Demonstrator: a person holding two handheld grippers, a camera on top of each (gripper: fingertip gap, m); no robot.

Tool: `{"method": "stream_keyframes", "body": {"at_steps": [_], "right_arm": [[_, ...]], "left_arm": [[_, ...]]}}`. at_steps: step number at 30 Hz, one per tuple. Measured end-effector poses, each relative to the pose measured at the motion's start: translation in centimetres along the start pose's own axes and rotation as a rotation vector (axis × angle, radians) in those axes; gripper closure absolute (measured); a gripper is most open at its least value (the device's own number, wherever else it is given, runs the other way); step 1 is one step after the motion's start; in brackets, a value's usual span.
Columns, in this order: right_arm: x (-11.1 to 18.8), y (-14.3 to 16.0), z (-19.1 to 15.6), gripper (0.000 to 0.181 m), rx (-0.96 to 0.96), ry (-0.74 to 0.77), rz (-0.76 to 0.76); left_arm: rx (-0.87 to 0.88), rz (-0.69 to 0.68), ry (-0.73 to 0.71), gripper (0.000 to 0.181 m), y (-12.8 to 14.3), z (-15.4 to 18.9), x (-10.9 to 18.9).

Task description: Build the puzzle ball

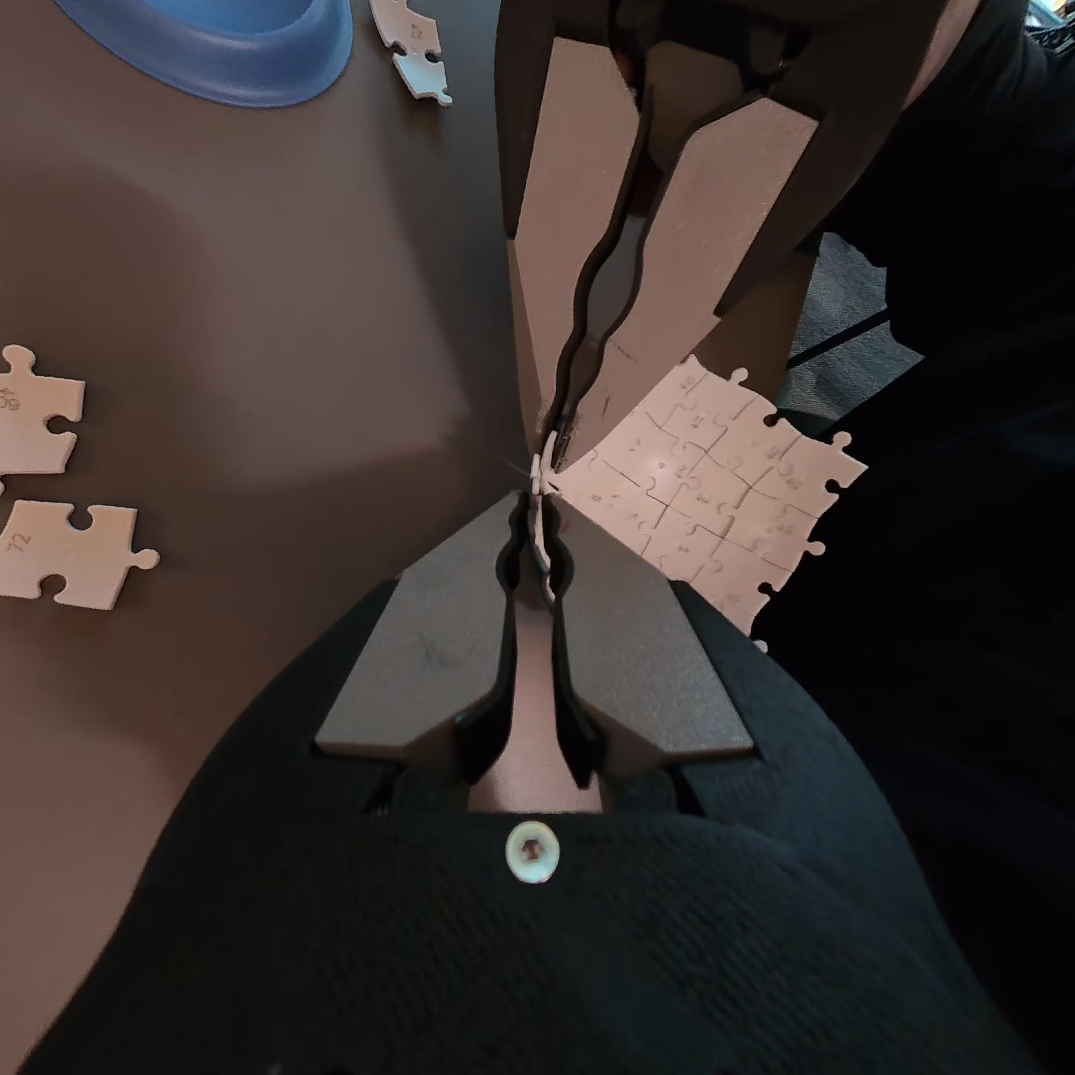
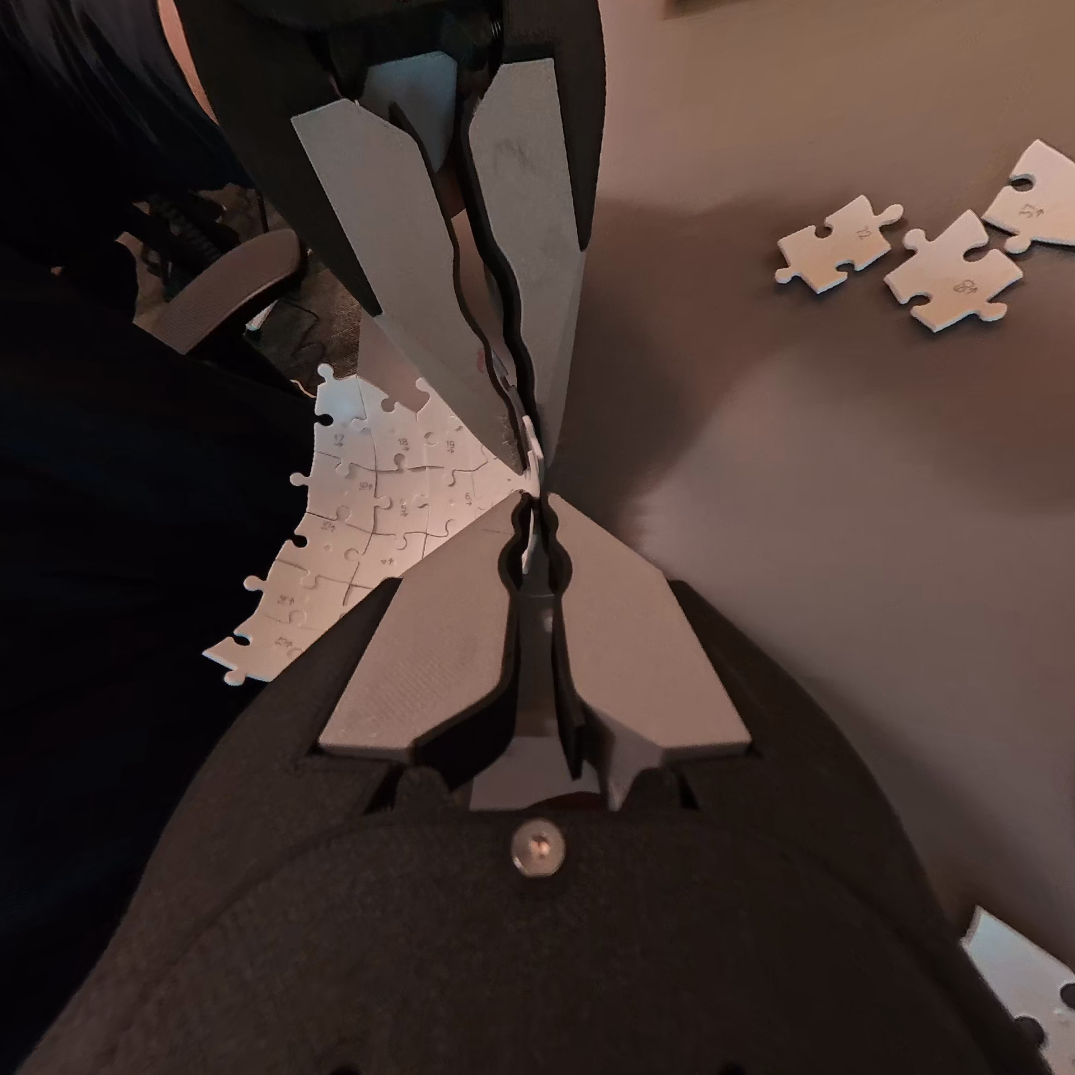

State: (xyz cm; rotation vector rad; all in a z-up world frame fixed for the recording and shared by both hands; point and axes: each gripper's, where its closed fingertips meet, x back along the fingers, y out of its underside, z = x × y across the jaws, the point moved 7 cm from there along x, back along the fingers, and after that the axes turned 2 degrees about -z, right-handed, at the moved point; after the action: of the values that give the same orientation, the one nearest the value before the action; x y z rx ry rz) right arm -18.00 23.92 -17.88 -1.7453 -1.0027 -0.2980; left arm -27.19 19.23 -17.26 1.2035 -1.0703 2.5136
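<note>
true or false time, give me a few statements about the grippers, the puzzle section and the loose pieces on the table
1. Both grippers are shut on the edge of the assembled puzzle section. True: the left gripper and the right gripper meet tip to tip on its edge.
2. The puzzle section lies flat on the table. False: it is held up, projecting past the table edge.
3. Loose puzzle pieces lie on the table. True.
4. A red bowl sits at the table's far end. False: the object there is a blue curved object.
5. The assembled section is a closed ball. False: it is a curved open sheet of joined pieces with free tabs along its edge.
</note>
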Motion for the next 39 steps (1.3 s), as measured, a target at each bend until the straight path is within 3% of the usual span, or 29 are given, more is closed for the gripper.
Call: {"method": "stream_keyframes", "body": {"at_steps": [25,31,39], "right_arm": [[-0.5,-0.4,0.0,0.181,0.066,-0.056,0.044],[-0.8,-0.5,-0.2,0.181,0.106,-0.058,0.043],[-0.9,-0.5,-0.5,0.181,0.138,-0.056,0.039]], "left_arm": [[0.042,0.008,0.050,0.174,0.4,0.2,0.3],[0.028,-0.055,0.095,0.156,0.2,0.6,0.5],[0.007,-0.190,0.176,0.163,-0.6,0.1,-0.1]]}}
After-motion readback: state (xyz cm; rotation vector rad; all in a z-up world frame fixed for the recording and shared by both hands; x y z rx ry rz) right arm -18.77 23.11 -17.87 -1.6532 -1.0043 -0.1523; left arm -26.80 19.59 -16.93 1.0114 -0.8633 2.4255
